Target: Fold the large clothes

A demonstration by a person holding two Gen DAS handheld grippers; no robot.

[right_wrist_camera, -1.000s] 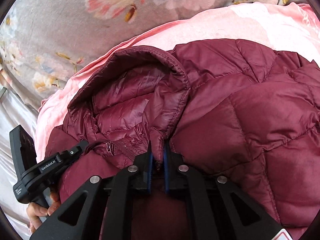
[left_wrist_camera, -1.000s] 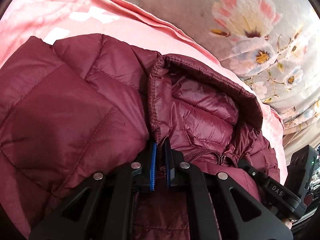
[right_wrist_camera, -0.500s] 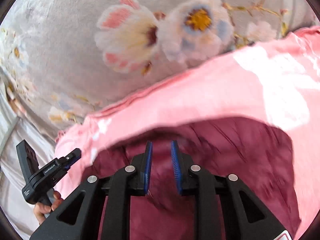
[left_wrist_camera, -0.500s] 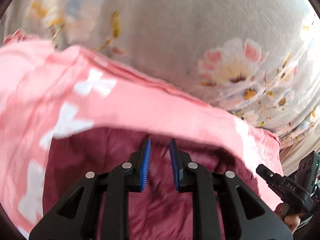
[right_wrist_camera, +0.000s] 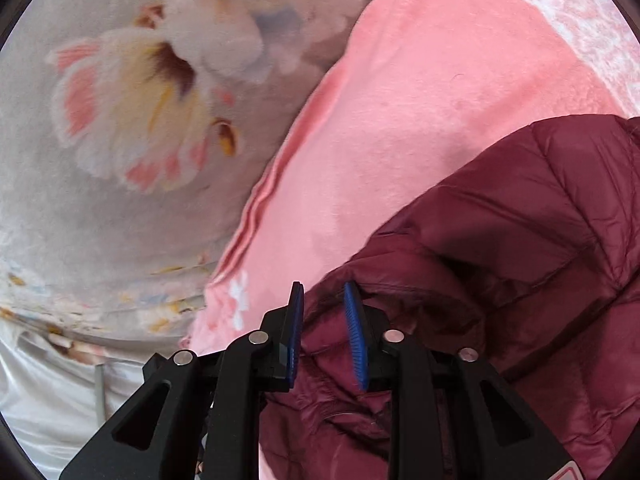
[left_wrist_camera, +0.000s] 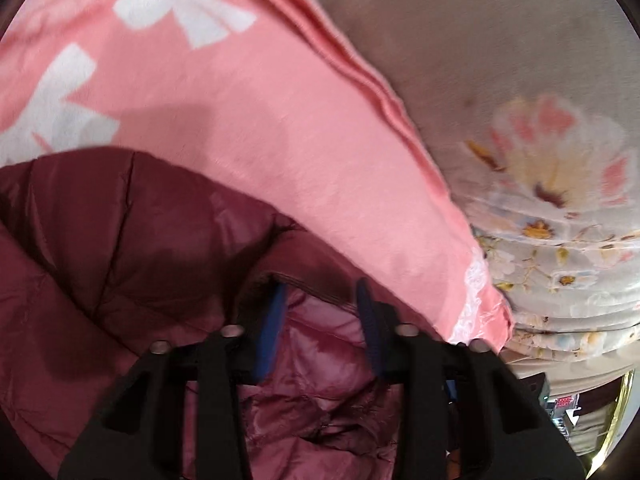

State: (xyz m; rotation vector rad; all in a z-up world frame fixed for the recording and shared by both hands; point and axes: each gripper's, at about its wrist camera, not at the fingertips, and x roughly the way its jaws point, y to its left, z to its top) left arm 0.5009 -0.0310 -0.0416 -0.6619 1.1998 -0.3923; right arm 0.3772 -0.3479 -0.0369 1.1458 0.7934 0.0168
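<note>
A: Where does the dark red quilted puffer jacket (left_wrist_camera: pixel 120 248) lie?

B: On the pink fleece blanket with white bow shapes (left_wrist_camera: pixel 248 120), toward that blanket's near edge. The pink blanket in turn covers a grey plush bedspread printed with large pale flowers (left_wrist_camera: pixel 540 160), and its folded hem runs diagonally across the spread.

A: And the left gripper (left_wrist_camera: pixel 320 320)?

B: Its black fingers with blue ribbed pads (left_wrist_camera: pixel 272 328) stand apart above the jacket's shiny inner lining, next to the dark rim of the collar or hood. The jaws are closing, yet no pad presses on fabric; the cloth sits below the gap rather than pinched in it.

A: The right gripper (right_wrist_camera: pixel 324 320)?

B: Much the same. It hangs over the jacket's edge nearest the pink blanket's hem, blue pads (right_wrist_camera: pixel 356 336) parted, jaws closing, with maroon fabric showing behind the gap but nothing clamped. The picture is blurred there, so whether a pad brushes the cloth I cannot tell.

A: Anything at the margins?

B: A white glossy surface (right_wrist_camera: pixel 48 380) beyond the bedspread's corner.
</note>
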